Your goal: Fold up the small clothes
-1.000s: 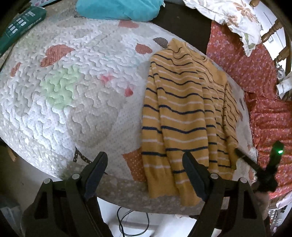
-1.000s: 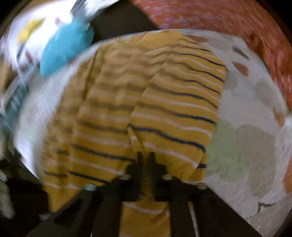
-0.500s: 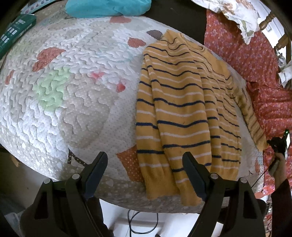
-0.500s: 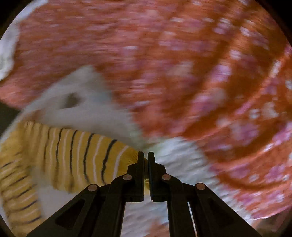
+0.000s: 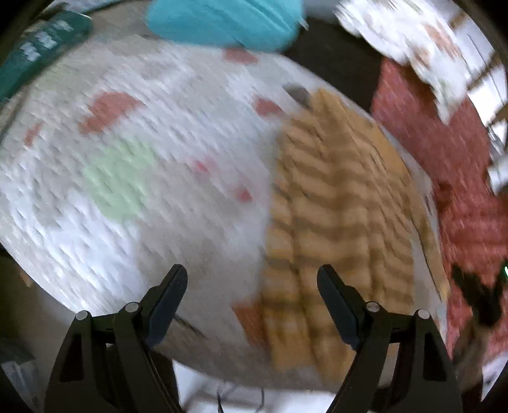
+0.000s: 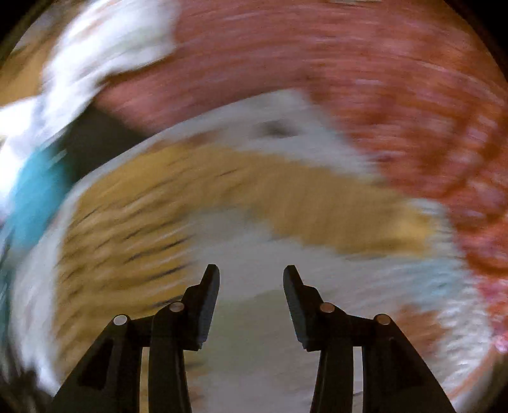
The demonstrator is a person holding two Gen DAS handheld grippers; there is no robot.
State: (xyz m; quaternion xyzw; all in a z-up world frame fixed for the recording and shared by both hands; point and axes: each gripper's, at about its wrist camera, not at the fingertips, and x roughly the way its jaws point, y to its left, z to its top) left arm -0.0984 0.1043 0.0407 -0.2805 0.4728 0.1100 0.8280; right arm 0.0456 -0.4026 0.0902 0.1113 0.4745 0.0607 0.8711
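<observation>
A yellow sweater with dark and white stripes [image 5: 336,216] lies flat on the white quilted pad [image 5: 133,178], at its right side. My left gripper [image 5: 252,279] hangs open above the pad's near edge, by the sweater's hem, with nothing between its fingers. In the blurred right wrist view the sweater [image 6: 133,228] spreads to the left, one sleeve [image 6: 333,209] stretched out to the right. My right gripper [image 6: 250,276] is opening above bare pad, with nothing between its jaws. It also shows as a dark shape [image 5: 476,295] at the left wrist view's right edge.
A turquoise cloth [image 5: 222,22] lies at the pad's far edge. Red patterned fabric [image 5: 460,178] covers the area to the right. A floral white cloth [image 5: 406,41] is at the far right, and a green box [image 5: 35,57] at the far left.
The right gripper drew the sleeve out to the right, let it go and opened. The sleeve now lies spread beside the body. The left gripper shifted a little and stayed open.
</observation>
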